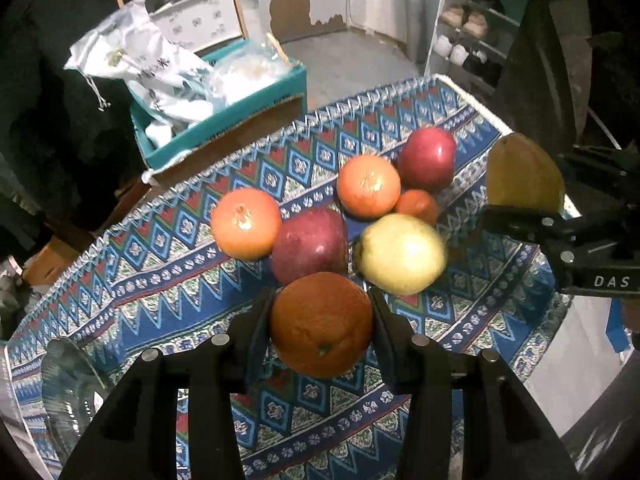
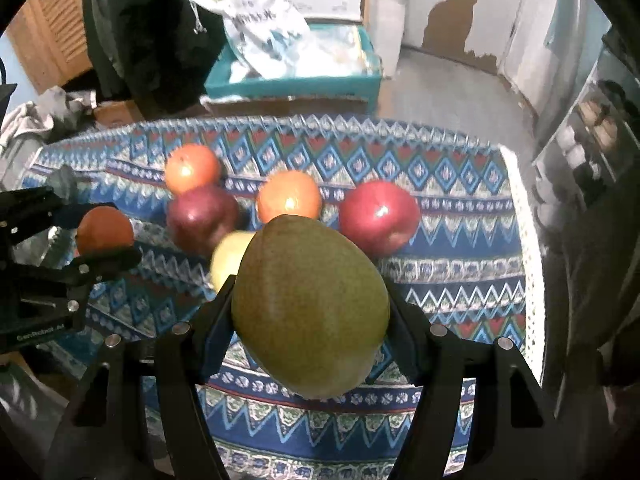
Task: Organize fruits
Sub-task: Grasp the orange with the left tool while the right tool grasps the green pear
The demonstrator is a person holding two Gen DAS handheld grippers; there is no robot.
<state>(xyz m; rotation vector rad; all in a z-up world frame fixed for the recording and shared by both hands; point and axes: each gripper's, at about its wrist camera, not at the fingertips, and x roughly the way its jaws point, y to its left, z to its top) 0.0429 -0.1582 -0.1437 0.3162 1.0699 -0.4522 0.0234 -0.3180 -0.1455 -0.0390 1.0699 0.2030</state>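
My left gripper point(image 1: 322, 320) is shut on an orange point(image 1: 322, 326) and holds it above the patterned cloth; it also shows in the right wrist view point(image 2: 105, 230). My right gripper point(image 2: 310, 300) is shut on a green mango point(image 2: 310, 304), seen at the right in the left wrist view point(image 1: 524, 174). On the cloth lie two red apples point(image 1: 310, 246) point(image 1: 428, 158), two oranges point(image 1: 246, 224) point(image 1: 368, 186), a small orange point(image 1: 418, 206) and a yellow-green apple point(image 1: 402, 254).
The table carries a blue patterned cloth point(image 1: 168, 280). A glass bowl point(image 1: 68, 392) stands at the near left. Behind the table is a teal box point(image 1: 224, 120) with white bags. A shoe rack point(image 1: 468, 28) stands at the back right.
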